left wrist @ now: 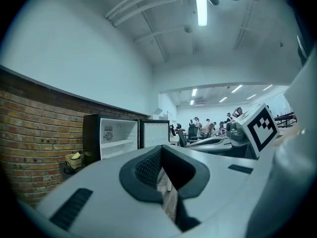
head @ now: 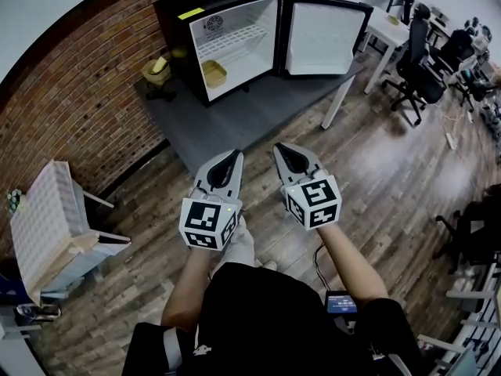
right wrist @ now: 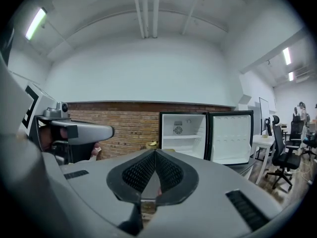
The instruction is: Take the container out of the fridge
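Observation:
A black mini fridge [head: 223,34] stands on a dark table [head: 258,112] with its door [head: 321,37] swung open to the right. A yellowish container [head: 213,73] sits on the fridge floor under a white wire shelf. My left gripper [head: 229,159] and right gripper [head: 287,150] hang side by side over the wooden floor, well short of the table, both pointing toward the fridge. Each is shut with nothing between its pads. The left gripper [left wrist: 161,152] sees the fridge [left wrist: 111,138] far ahead. From the right gripper [right wrist: 155,155] the fridge [right wrist: 185,135] also shows at a distance.
A yellow basket [head: 156,70] stands on the table left of the fridge, against the brick wall [head: 70,100]. At the back right are a white table [head: 387,26] and office chairs [head: 419,61]. A white rack [head: 47,218] stands at the left.

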Demonstrator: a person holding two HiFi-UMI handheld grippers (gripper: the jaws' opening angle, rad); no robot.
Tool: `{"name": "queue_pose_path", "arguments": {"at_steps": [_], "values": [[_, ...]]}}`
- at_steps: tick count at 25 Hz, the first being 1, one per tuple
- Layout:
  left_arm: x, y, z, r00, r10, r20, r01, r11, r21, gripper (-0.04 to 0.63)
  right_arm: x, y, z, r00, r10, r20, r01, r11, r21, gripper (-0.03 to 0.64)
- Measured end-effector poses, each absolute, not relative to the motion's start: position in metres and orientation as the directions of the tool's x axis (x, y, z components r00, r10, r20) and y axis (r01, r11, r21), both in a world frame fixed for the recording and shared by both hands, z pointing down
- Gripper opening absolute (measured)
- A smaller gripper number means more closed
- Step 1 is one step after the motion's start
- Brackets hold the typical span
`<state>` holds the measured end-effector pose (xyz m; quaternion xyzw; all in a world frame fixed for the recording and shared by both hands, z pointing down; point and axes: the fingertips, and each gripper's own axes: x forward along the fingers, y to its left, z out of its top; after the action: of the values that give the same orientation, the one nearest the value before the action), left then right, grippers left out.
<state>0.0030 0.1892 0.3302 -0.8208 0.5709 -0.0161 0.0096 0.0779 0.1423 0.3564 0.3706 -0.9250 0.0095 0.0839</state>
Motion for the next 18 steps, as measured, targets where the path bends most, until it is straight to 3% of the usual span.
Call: {"name": "queue_pose_path", "arguments": {"at_steps": [18], "values": [[-0.047,0.060,0.345,0.312,-0.948,0.058,-0.949,-0.313,-0.023,0.014,0.031,0.016,0.367,-0.734,-0.658,0.168,-0.668,0.744,-0.006,0.040]]}}
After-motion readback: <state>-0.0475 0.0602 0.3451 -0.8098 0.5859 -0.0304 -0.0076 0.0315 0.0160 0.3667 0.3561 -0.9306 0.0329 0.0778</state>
